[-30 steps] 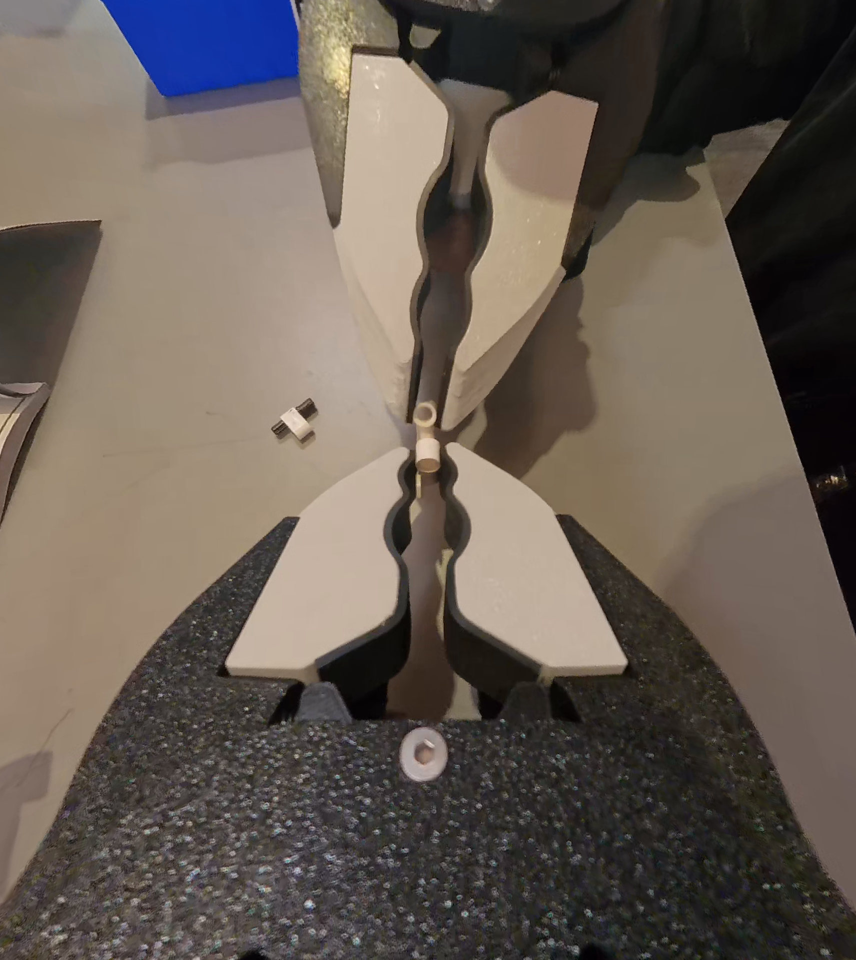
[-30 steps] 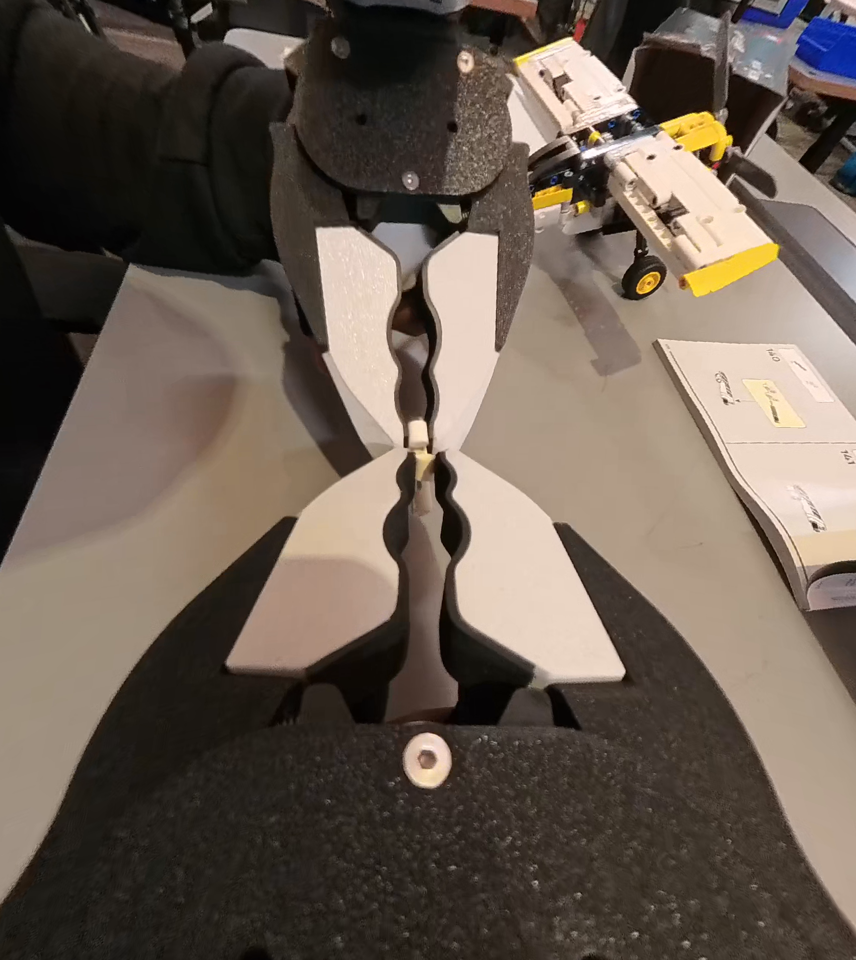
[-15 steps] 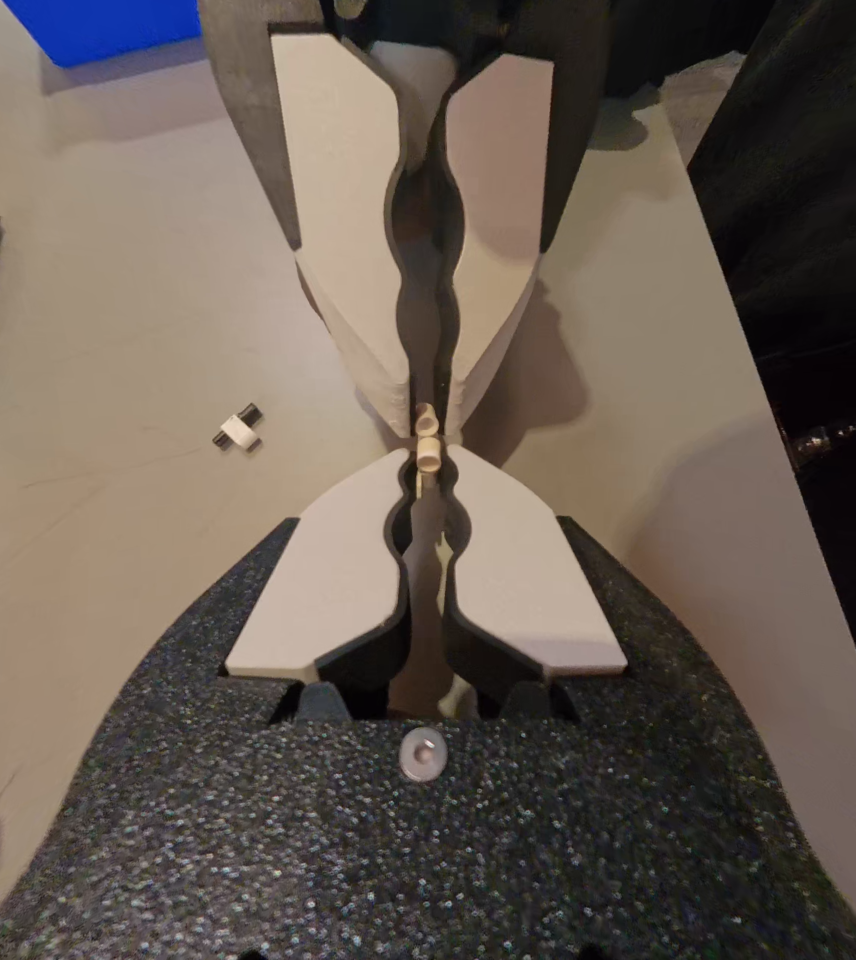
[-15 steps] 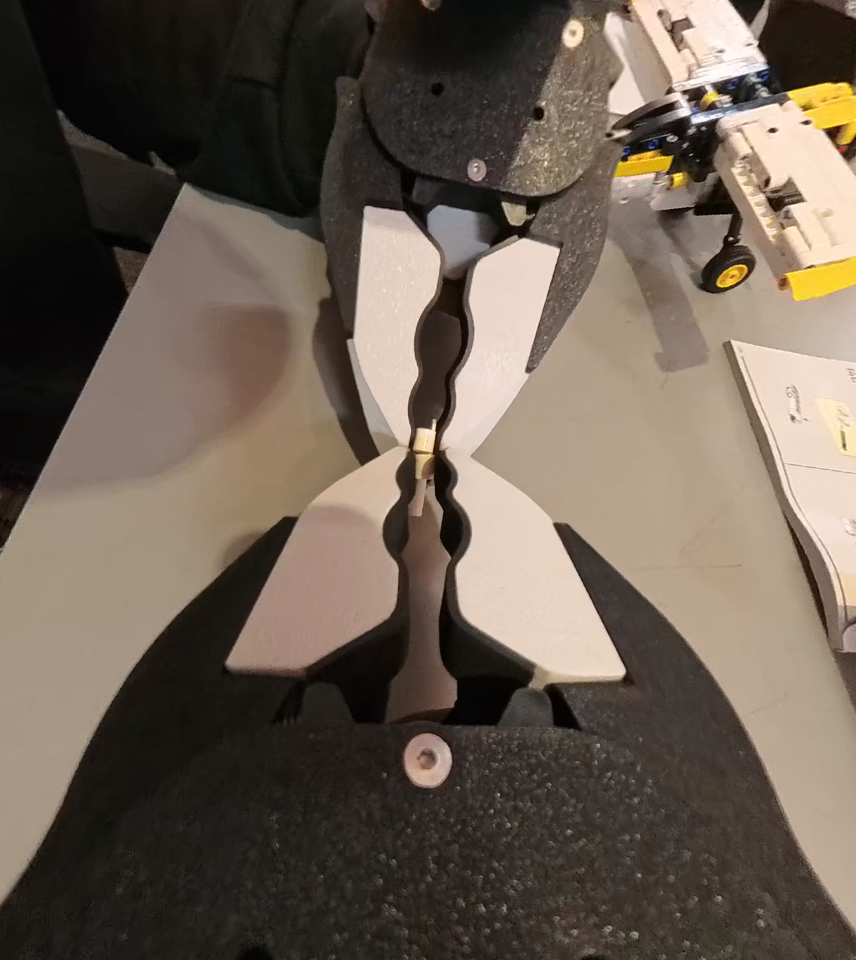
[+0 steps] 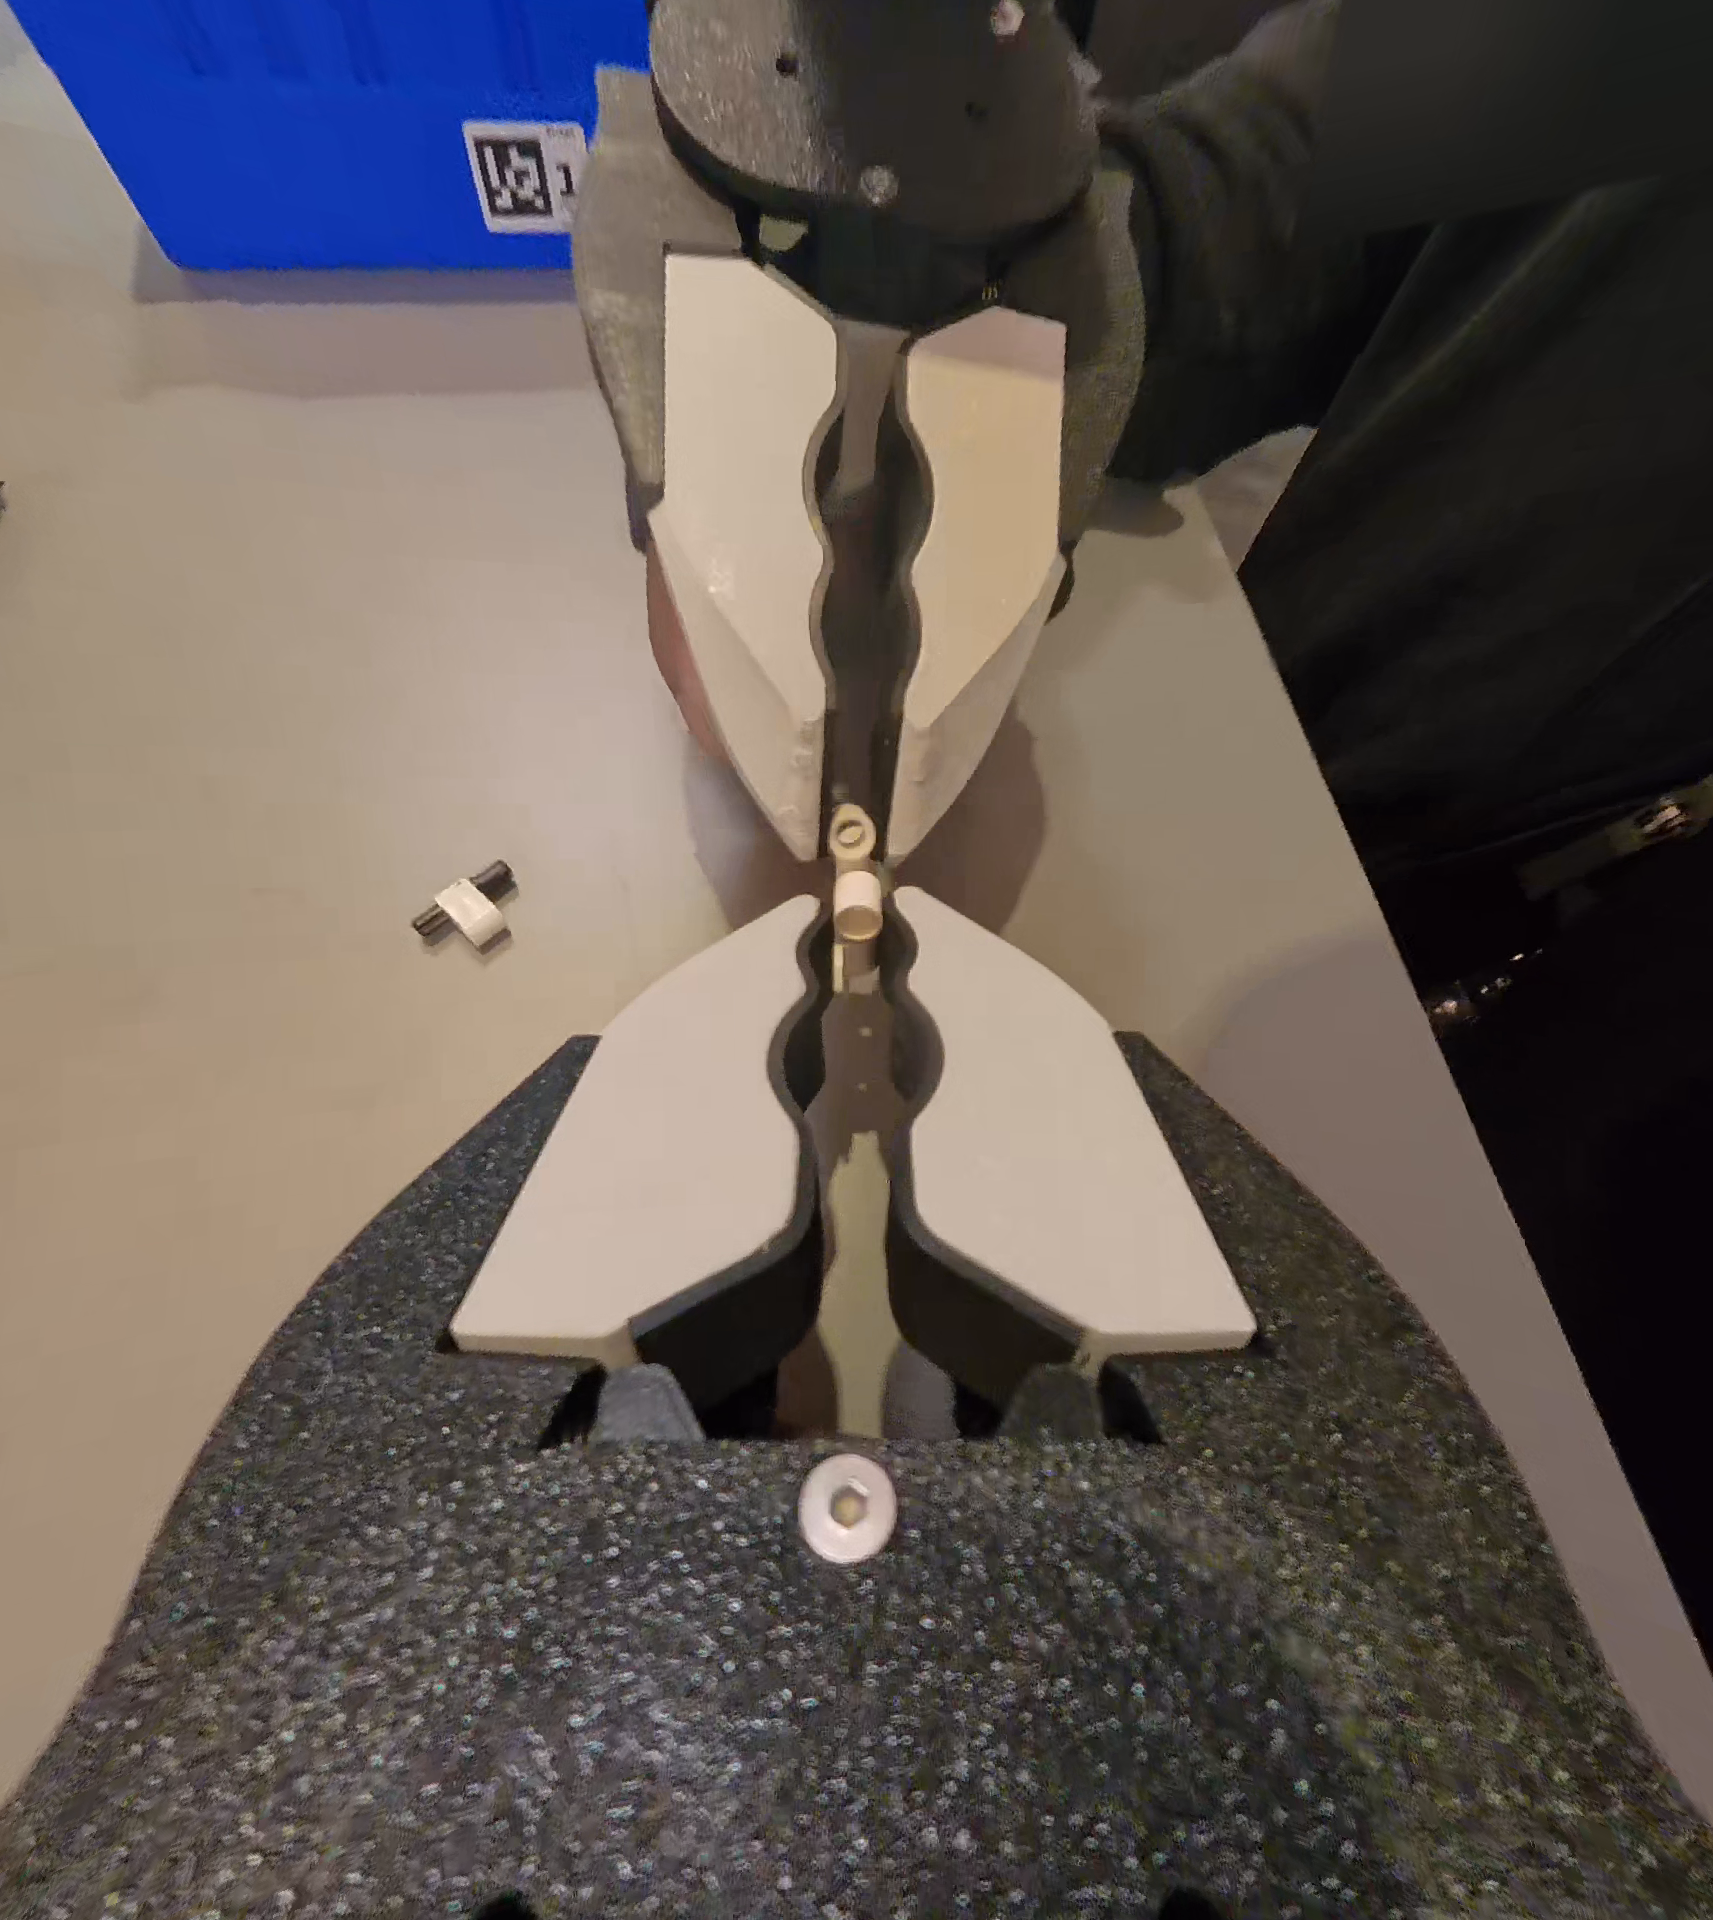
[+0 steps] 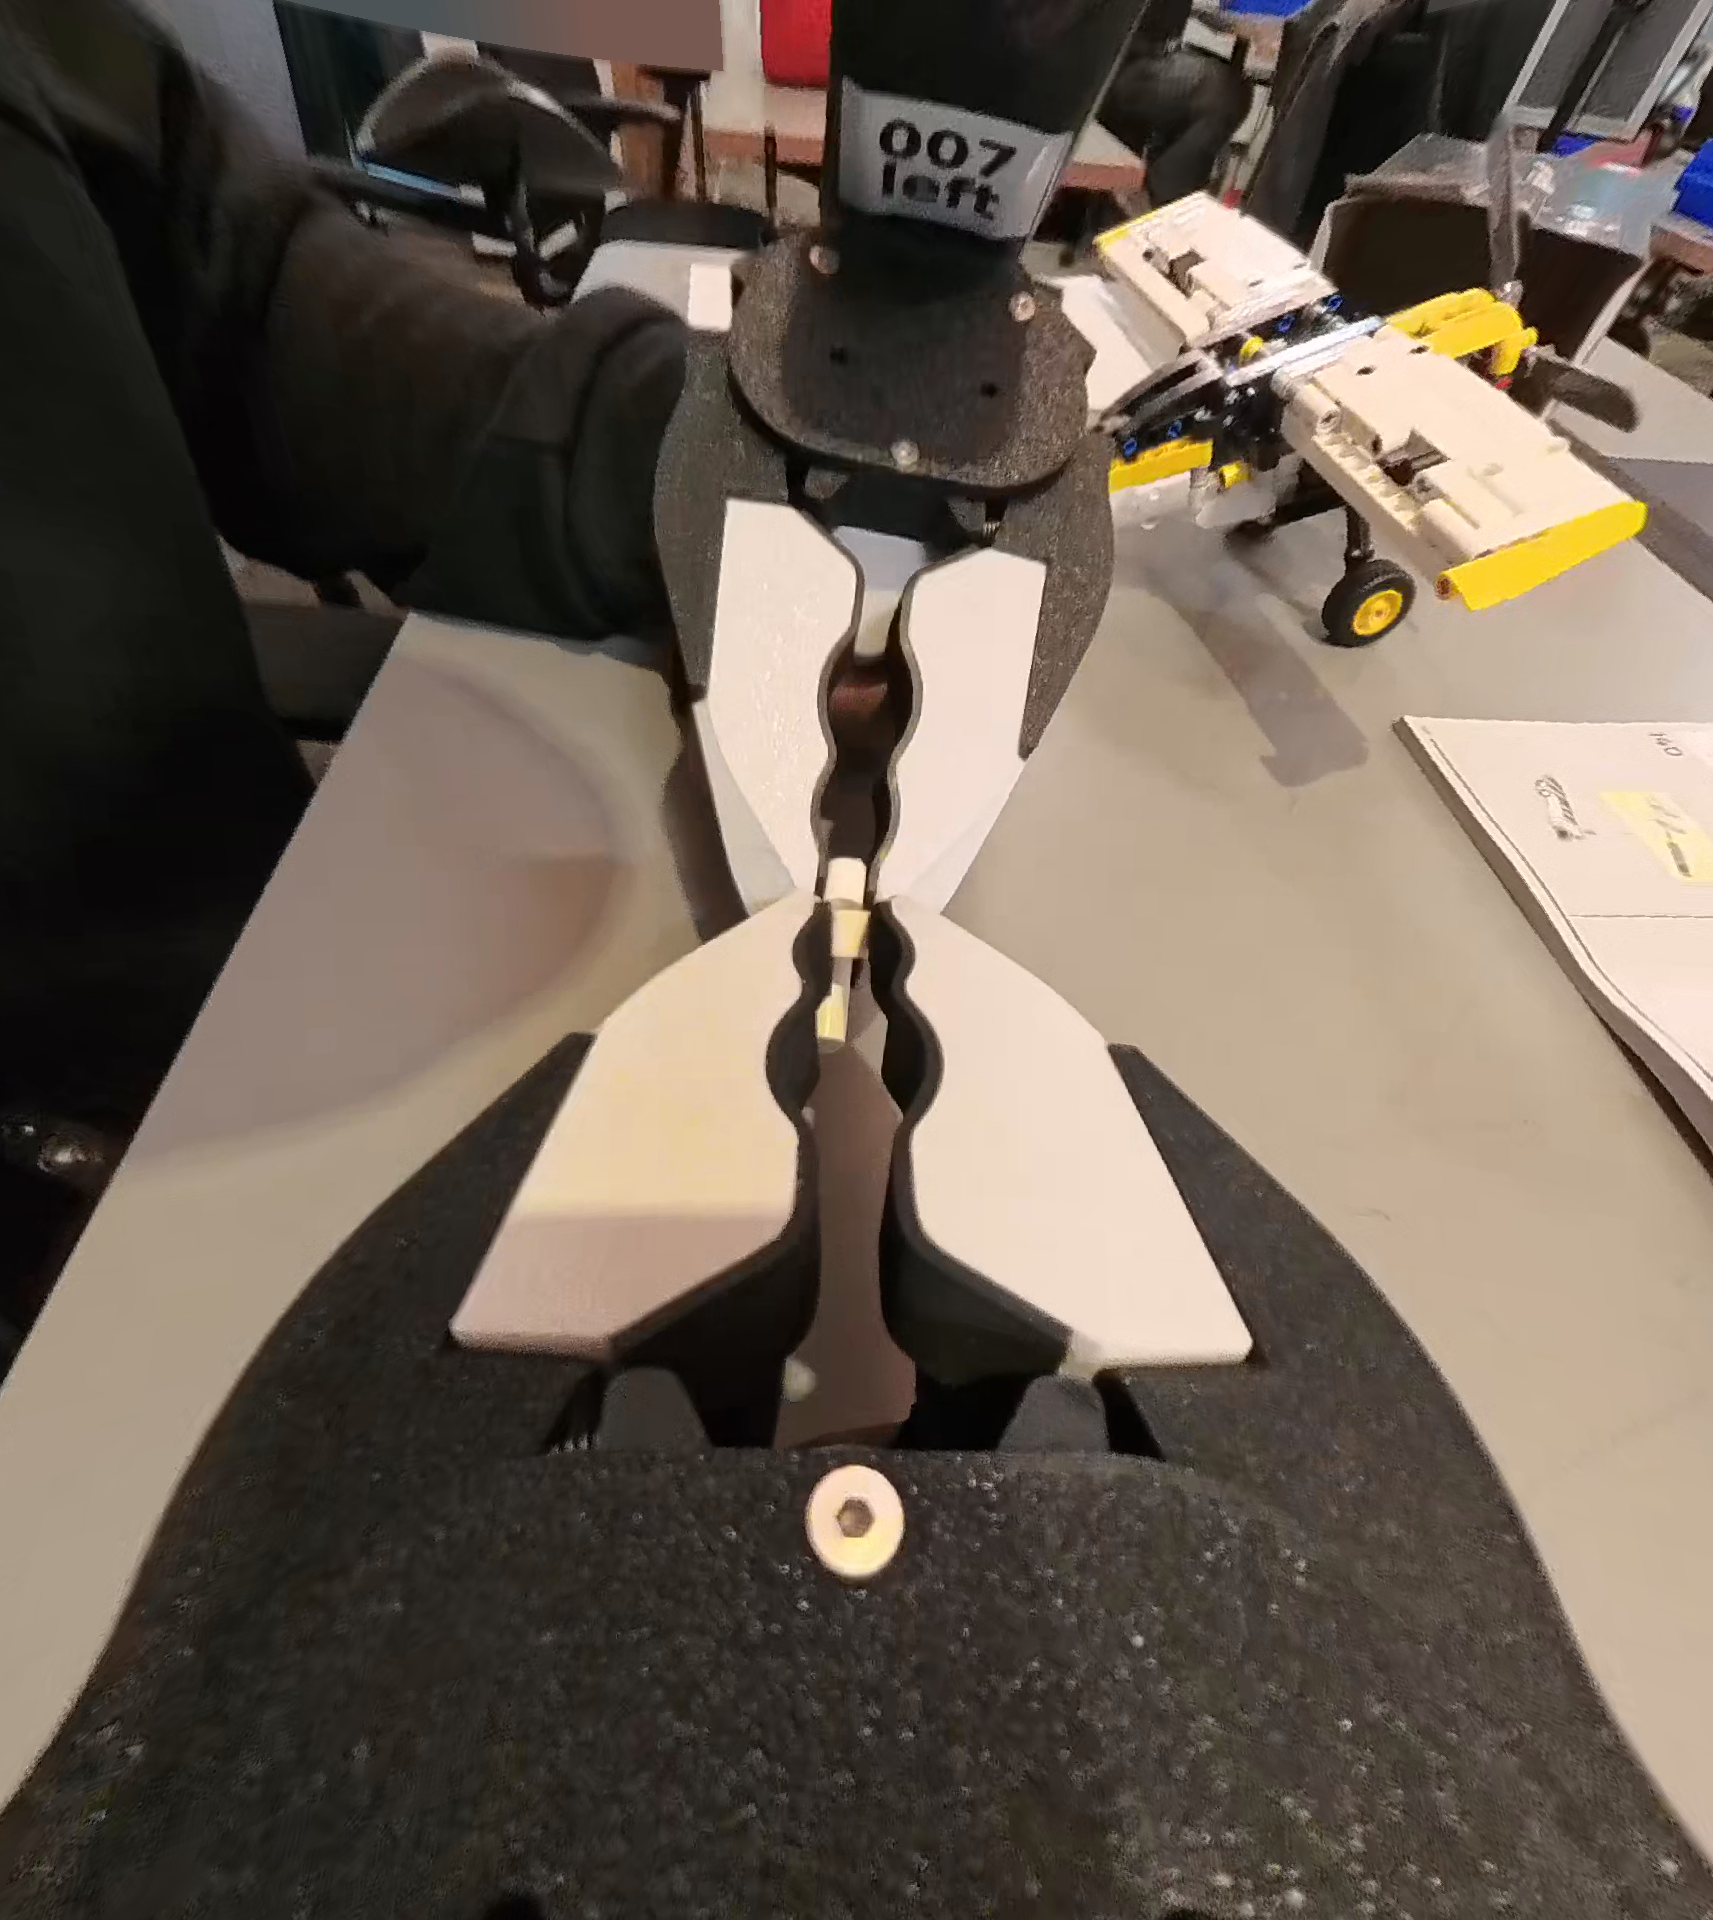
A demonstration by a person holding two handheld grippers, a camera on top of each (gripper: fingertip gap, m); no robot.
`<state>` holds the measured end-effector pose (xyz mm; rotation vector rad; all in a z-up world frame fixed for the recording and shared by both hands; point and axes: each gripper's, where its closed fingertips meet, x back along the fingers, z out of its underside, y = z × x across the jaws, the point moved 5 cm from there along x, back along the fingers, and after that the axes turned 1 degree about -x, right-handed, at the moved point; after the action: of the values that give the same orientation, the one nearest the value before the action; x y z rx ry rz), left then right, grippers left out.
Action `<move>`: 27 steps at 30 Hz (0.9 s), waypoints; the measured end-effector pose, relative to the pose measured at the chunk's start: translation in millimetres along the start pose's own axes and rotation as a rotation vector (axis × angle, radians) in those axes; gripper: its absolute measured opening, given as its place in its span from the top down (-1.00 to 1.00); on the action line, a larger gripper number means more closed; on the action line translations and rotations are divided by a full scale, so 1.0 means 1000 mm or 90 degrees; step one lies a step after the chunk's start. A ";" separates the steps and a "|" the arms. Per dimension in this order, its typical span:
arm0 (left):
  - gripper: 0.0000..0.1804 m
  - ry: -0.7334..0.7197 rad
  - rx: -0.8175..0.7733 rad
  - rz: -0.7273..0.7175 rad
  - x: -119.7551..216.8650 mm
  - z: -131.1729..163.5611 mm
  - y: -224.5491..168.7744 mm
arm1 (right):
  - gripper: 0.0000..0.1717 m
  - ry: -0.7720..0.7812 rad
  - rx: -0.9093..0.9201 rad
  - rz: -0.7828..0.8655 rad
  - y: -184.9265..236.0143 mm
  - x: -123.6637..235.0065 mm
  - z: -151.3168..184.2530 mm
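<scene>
Left gripper (image 5: 854, 914) is clamped narrow on a small cream peg (image 5: 854, 902), tip to tip with the right gripper; one black-and-white pin (image 5: 465, 906) and one blue bin (image 5: 343, 125) lie on the table (image 5: 208, 675).

Right gripper (image 6: 847, 914) pinches a cream connector (image 6: 844, 928); one toy plane (image 6: 1351, 436) and one booklet (image 6: 1662, 914) sit to its right.

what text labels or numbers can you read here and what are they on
I don't quote writing; these things carry it.
White label on the black handle: large, clear print.
White sticker on the blue bin: square code mark, characters cut off.
Open booklet: print too small to read.
</scene>
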<state>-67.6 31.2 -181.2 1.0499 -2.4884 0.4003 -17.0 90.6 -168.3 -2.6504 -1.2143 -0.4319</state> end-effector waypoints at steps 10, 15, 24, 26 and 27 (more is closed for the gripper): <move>0.92 -0.009 0.001 0.014 0.000 -0.002 -0.002 | 0.92 -0.011 0.005 -0.022 0.001 0.003 -0.001; 0.92 -0.004 0.007 0.015 -0.001 -0.002 -0.002 | 0.92 0.011 0.056 -0.010 0.003 0.003 -0.003; 0.92 0.030 -0.006 -0.035 -0.001 0.003 0.004 | 0.92 0.088 0.056 0.080 0.001 -0.004 -0.002; 0.92 0.031 -0.010 -0.044 0.001 0.002 0.006 | 0.92 0.095 0.042 0.104 0.001 -0.006 -0.005; 0.92 0.033 -0.012 -0.050 0.002 0.002 0.007 | 0.92 0.098 0.029 0.117 0.000 -0.006 -0.005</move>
<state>-74.2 33.8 -183.1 1.1122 -2.3927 0.3735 -22.1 84.5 -165.6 -2.6055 -0.9168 -0.5570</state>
